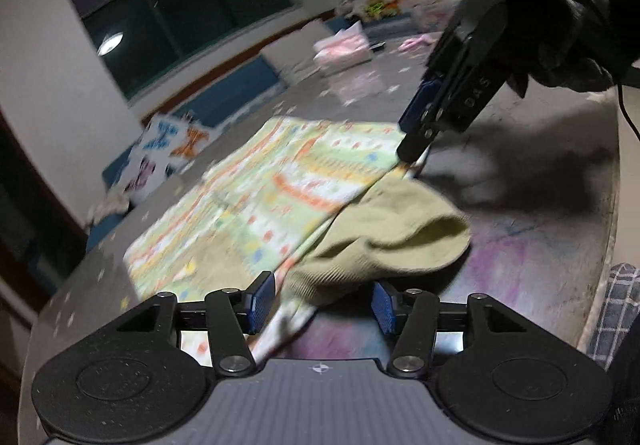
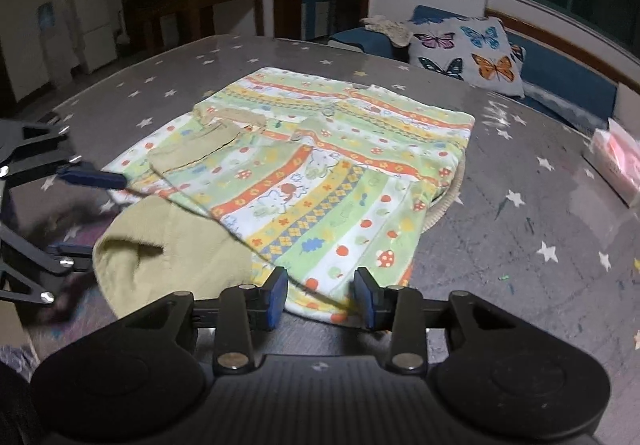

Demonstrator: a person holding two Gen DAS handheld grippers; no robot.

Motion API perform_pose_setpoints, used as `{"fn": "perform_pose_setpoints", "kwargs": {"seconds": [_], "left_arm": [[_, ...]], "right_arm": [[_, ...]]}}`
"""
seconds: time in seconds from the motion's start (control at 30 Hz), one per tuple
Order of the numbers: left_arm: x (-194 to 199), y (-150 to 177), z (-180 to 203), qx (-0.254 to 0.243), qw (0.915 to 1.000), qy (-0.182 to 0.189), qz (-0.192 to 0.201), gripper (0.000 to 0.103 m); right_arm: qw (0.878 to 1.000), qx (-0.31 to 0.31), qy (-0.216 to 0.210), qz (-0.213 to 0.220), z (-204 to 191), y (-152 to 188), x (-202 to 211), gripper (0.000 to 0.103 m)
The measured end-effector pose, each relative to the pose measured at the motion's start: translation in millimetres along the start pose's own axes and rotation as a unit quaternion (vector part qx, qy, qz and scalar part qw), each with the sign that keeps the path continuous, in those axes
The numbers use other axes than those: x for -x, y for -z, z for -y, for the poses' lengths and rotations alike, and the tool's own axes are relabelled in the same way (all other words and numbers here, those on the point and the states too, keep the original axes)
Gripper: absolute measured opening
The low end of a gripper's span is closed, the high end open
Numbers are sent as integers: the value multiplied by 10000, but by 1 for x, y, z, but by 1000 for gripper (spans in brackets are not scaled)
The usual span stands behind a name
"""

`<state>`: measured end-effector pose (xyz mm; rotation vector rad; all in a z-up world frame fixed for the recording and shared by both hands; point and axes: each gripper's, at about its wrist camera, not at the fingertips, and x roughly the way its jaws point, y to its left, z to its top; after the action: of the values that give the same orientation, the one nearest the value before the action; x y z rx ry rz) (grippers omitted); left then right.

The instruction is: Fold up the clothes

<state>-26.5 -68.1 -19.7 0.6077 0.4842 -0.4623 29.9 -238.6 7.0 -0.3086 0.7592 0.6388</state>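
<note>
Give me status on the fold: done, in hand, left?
Done: the patterned garment lies spread flat on the star-print table, one sleeve folded in.
In hand: nothing; left gripper and right gripper are open at its near edge.
Left: the olive cuff sticks out, and the main folds.

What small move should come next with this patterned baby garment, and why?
Probably close the left tongs on the olive-green ribbed cuff lying between their open fingers. The colourful striped baby garment lies flat on the grey star-printed surface, while the right tongs sit open at its near hem.
</note>
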Motion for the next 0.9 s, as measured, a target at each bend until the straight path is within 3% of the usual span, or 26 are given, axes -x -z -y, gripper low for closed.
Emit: {"fn": "perform_pose_setpoints", "kwargs": {"seconds": [0.07, 0.13, 0.2, 0.27, 0.43, 0.53, 0.67, 0.7, 0.77, 0.87, 0.9], "left_arm": [[-6, -4, 1, 12, 9999, 44, 90, 54], [-10, -8, -3, 121, 9997, 137, 159, 42], [-12, -12, -11, 310, 9990, 256, 212, 20], [-11, -15, -25, 652, 9971, 321, 241, 11], [-11, -25, -67, 1645, 9851, 372, 331, 7], [-14, -30, -78, 1837, 9815, 401, 366, 7], [-14, -31, -81, 1898, 9803, 427, 336, 7], [-13, -31, -80, 1896, 9804, 434, 324, 7], [-10, -27, -78, 1855, 9813, 422, 297, 11], [1, -17, -71, 1724, 9843, 307, 238, 13], [5, -14, -69, 1669, 9854, 244, 216, 21]], "right_arm": [[9999, 168, 7, -17, -3, 2, 3, 48], [9993, 360, 9, -40, -6, 4, 7, 49], [9984, 555, 10, -64, -9, 7, 10, 52], [9965, 829, 18, -40, -16, 9, 12, 54], [9911, 1311, -46, 201, -30, 7, 10, 60], [9891, 1421, -102, 377, -36, 2, 4, 60], [9904, 1260, -278, 489, -37, -10, -8, 48], [9914, 1153, -371, 489, -36, -14, -11, 43], [9931, 947, -539, 434, -32, -21, -16, 22], [9957, 445, -737, 355, -21, -31, -20, 15], [9958, 311, -775, 374, -17, -34, -20, 14]]}}
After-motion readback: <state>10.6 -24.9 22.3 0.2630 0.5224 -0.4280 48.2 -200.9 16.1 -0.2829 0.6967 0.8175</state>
